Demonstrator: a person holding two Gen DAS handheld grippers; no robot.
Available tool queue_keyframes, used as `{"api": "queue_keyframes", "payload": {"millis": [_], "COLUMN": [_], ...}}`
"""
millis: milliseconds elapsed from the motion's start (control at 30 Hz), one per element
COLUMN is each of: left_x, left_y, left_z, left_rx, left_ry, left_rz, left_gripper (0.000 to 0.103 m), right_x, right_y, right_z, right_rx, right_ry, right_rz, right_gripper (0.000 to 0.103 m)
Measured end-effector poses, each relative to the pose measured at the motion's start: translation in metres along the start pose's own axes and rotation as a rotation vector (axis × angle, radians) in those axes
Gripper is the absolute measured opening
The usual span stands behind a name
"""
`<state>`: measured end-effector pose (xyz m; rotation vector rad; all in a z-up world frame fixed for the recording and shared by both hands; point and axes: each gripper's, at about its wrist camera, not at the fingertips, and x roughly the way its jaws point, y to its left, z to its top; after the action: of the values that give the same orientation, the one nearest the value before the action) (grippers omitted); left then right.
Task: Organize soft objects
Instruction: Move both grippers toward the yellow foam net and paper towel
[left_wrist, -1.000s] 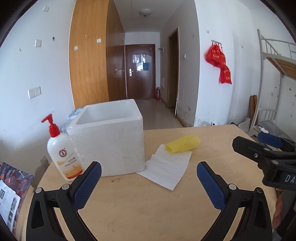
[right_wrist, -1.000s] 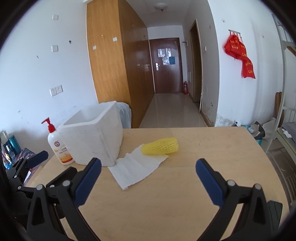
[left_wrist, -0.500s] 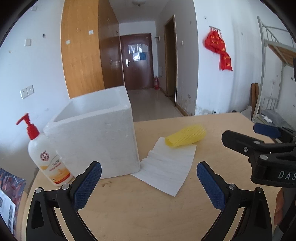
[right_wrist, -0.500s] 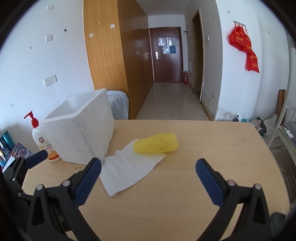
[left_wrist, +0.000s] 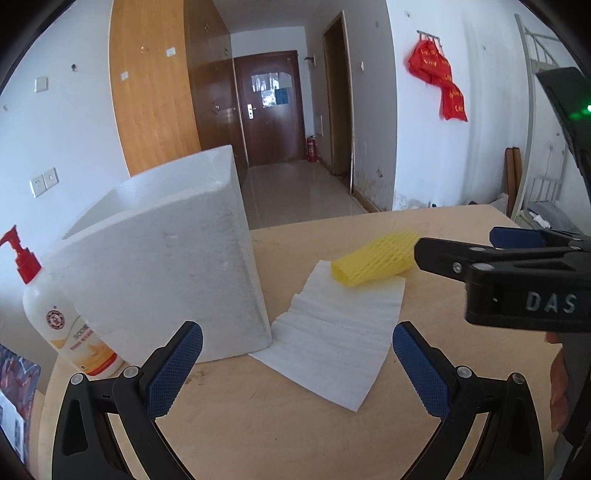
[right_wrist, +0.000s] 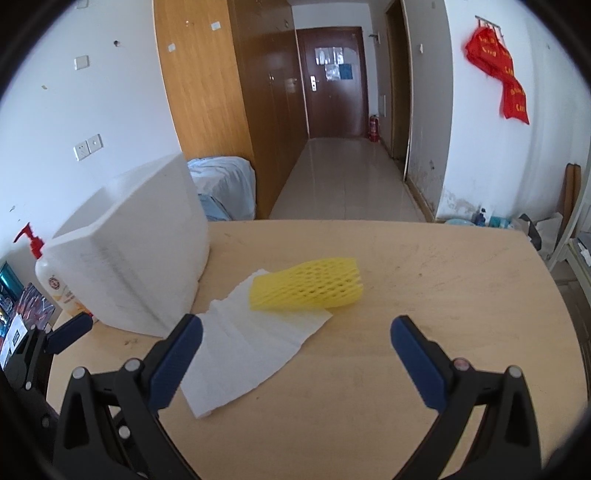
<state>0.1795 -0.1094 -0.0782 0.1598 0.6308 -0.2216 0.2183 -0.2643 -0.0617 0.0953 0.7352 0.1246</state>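
Yellow foam net (right_wrist: 308, 283) overlapping tissue (right_wrist: 243, 345) edge, apparently touching; left gripper (left_wrist: 297, 363), right gripper (right_wrist: 295, 354) both wide, empty

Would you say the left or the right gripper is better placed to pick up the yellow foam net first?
Probably the right gripper: its open fingers frame the yellow foam net straight ahead. The left gripper, also open, faces the white tissue beside the foam box.
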Motion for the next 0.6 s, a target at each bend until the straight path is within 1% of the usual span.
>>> {"api": "queue_keyframes", "payload": {"millis": [100,233,400,600], "left_x": [0.011,0.022,0.038,0.053], "left_y": [-0.004,-0.004,-0.004,-0.007], "left_z": [0.001,0.004,0.006,0.004], "left_rx": [0.023,0.012,0.008,0.008], "left_ry": [0.013,0.026,0.051,0.088], "left_rz": [0.007,0.000,-0.001,-0.029], "left_gripper": [0.103,0.103,0.103,0.103], "right_x": [0.011,0.024,0.036,0.051], "right_y": [0.000,0.000,-0.006,-0.013], "right_z": [0.003,0.008,0.010,0.015], "right_rx": [-0.002,-0.024,-0.019,-0.011], "right_ry": [0.013,0.023,0.039,0.062], "right_rz": [-0.011,-0.037,-0.039,-0.054], "right_gripper": [0.103,0.103,0.103,0.103]}}
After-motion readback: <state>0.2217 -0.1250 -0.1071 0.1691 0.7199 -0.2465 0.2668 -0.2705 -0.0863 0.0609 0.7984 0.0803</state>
